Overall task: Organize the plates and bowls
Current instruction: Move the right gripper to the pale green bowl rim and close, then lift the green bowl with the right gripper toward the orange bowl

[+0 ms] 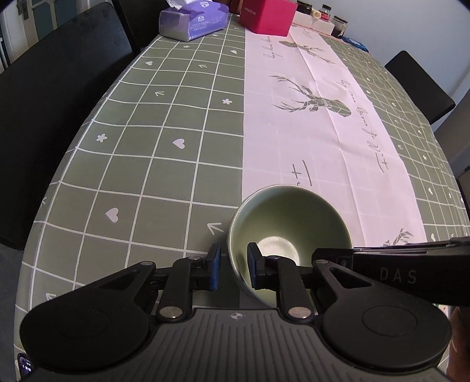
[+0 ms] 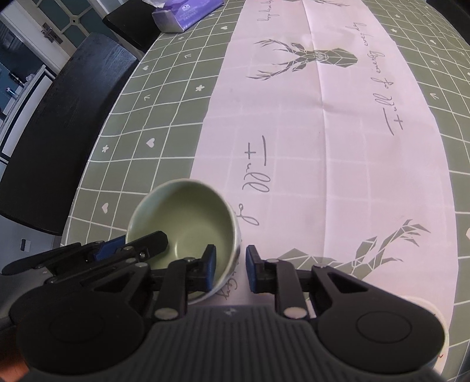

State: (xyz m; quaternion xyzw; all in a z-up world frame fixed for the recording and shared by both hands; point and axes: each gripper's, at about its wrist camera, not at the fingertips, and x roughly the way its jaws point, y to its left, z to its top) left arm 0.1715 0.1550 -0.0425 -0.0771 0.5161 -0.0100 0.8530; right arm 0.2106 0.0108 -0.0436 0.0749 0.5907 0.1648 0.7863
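Note:
A green bowl [image 1: 290, 223] sits at the near end of the table, on the edge of the white runner. My left gripper [image 1: 233, 264] straddles its left rim, one blue pad outside and one inside, with a gap to the wall. My right gripper [image 2: 230, 266] straddles the bowl's [image 2: 188, 217] right rim the same way, jaws apart. The left gripper's fingers [image 2: 117, 249] show at the bowl's far side in the right wrist view. The right gripper's arm [image 1: 411, 258] shows at the right in the left wrist view.
A white runner with deer prints [image 1: 308, 102] runs down the green checked tablecloth [image 1: 161, 147]. A purple tissue pack [image 1: 194, 20], a pink box [image 1: 267, 14] and jars [image 1: 337, 23] stand at the far end. Dark chairs [image 1: 53, 102] flank the table. A white rim [image 2: 423, 305] shows at lower right.

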